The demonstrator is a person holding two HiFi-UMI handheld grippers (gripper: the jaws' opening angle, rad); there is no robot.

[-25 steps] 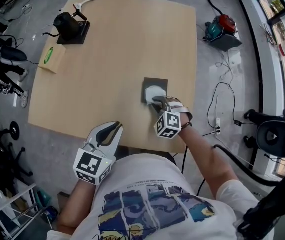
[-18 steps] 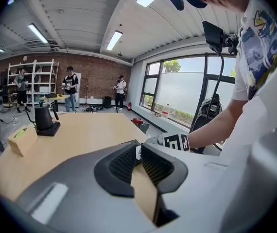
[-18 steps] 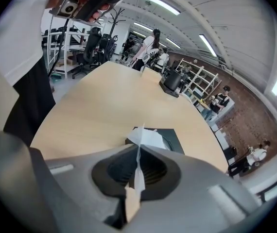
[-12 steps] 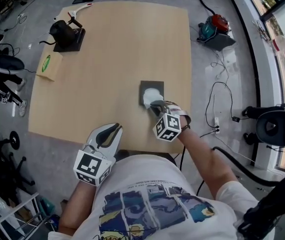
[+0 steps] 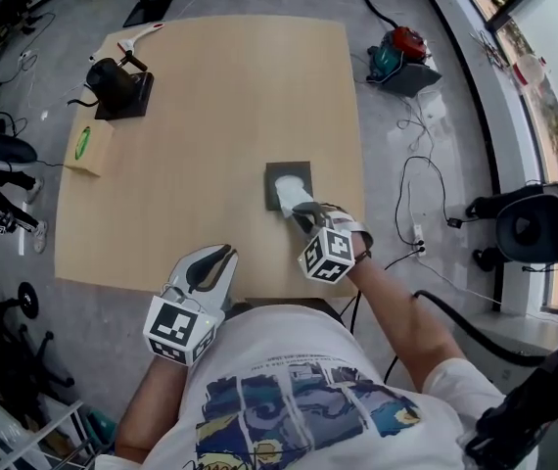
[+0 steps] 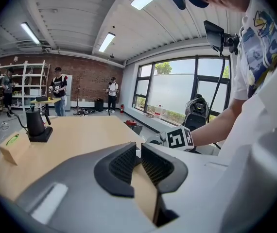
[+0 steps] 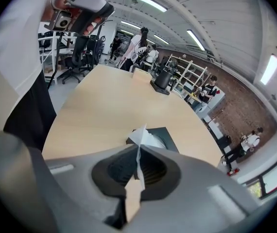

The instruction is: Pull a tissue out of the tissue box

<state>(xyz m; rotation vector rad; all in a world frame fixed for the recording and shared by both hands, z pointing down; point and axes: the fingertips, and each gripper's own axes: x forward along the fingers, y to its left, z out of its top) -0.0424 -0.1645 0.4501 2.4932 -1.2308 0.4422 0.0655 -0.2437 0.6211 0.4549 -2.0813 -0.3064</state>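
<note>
Your right gripper [image 7: 138,147] has its jaws closed on a fold of the white tissue [image 7: 141,134]. The thin sheet stands between the two pads, and its pointed top rises a little above them. The rest of the tissue bunches at the opening in the top of the dark tissue box [image 5: 289,167], so it is only partly out.

The tissue box lies flat on the wooden table [image 5: 210,116]. Your right gripper is just at the side of the tissue box that faces you, and it points down toward the box.

Your left gripper [image 6: 138,148] is well apart from the tissue box, to the left of it and closer to your body. Its jaws are drawn together and nothing is between them.

The black kettle [image 5: 113,71] on its dark base is far from the tissue box, to the left and away from you. The small cardboard box [image 5: 87,145] with a green mark is also far to the left of the tissue box. On the floor, beyond the tissue box and to the right, is a red and teal machine [image 5: 396,52].
</note>
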